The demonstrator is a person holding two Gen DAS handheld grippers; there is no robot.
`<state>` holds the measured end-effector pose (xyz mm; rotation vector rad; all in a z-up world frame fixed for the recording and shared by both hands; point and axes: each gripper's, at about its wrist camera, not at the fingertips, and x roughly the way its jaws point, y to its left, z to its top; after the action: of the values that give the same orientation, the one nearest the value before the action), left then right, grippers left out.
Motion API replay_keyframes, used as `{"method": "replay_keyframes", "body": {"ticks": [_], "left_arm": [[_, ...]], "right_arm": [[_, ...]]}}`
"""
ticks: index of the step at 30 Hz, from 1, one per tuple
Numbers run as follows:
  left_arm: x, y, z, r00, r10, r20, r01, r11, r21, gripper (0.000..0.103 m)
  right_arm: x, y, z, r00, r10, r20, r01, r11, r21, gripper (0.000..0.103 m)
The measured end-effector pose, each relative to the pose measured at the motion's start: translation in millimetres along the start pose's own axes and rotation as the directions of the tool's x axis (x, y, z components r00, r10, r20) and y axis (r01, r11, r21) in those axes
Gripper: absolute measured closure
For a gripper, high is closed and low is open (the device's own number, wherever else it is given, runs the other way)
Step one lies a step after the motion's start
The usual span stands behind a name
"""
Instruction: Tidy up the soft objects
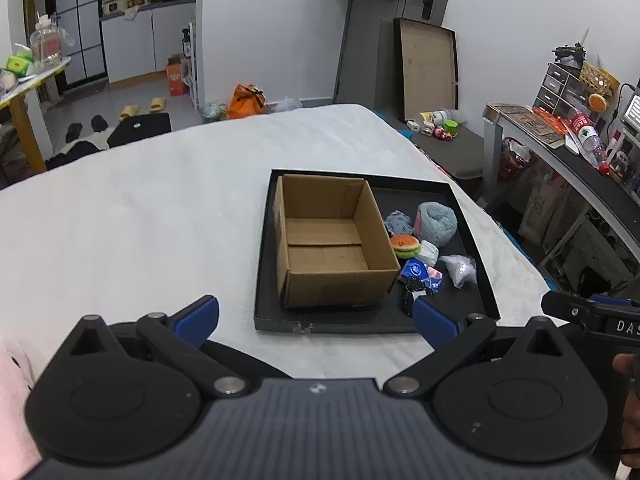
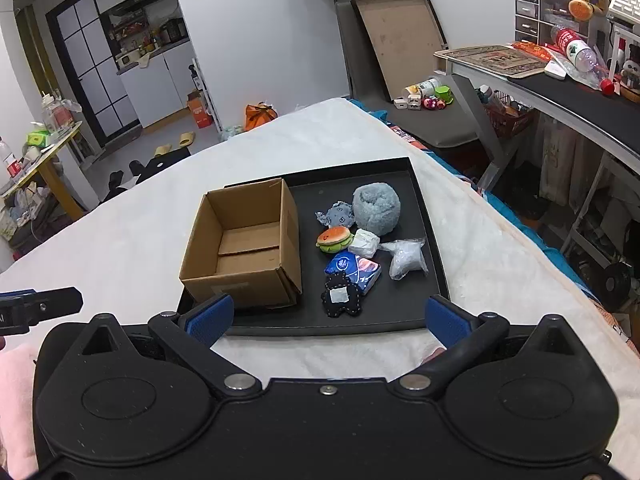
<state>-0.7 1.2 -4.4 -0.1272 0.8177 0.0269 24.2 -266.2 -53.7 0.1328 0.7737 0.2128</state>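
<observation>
Nothing is sorted yet: your brown cardboard box sits empty on the shallow black tray. The soft toys and packets lie beside it. Your left gripper and right gripper hover wide open, holding nothing.

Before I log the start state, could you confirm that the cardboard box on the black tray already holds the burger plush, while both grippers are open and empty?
Not quite: the cardboard box is empty. The burger plush lies beside it on the black tray, as the right wrist view shows. The left gripper and the right gripper are indeed open and empty.
</observation>
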Motion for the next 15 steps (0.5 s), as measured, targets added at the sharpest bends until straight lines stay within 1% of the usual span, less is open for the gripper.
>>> {"method": "replay_keyframes", "body": {"ticks": [5, 9, 12, 15], "left_arm": [[0.4, -2.0, -1.1, 1.0, -0.005, 0.001, 0.005, 1.0, 0.009, 0.0], [-0.3, -2.8, -1.8, 1.0, 0.004, 0.006, -0.005, 1.0, 0.013, 0.0], [-1.5, -2.8, -2.5, 1.0, 0.004, 0.008, -0.004, 1.0, 0.017, 0.0], [-1.1, -1.7, -1.7, 1.0, 0.006, 0.004, -0.006, 1.0, 0.012, 0.0]], "right_arm": [[0.2, -1.0, -0.6, 1.0, -0.005, 0.002, 0.005, 1.0, 0.009, 0.0], [1.3, 0.4, -0.6, 1.0, -0.009, -0.002, 0.009, 1.0, 0.006, 0.0], [0.7, 0.1, -2.0, 1.0, 0.018, -0.007, -0.018, 1.0, 0.019, 0.0], [2.5, 1.2, -2.7, 1.0, 0.01, -0.014, -0.01, 1.0, 0.015, 0.0]]}}
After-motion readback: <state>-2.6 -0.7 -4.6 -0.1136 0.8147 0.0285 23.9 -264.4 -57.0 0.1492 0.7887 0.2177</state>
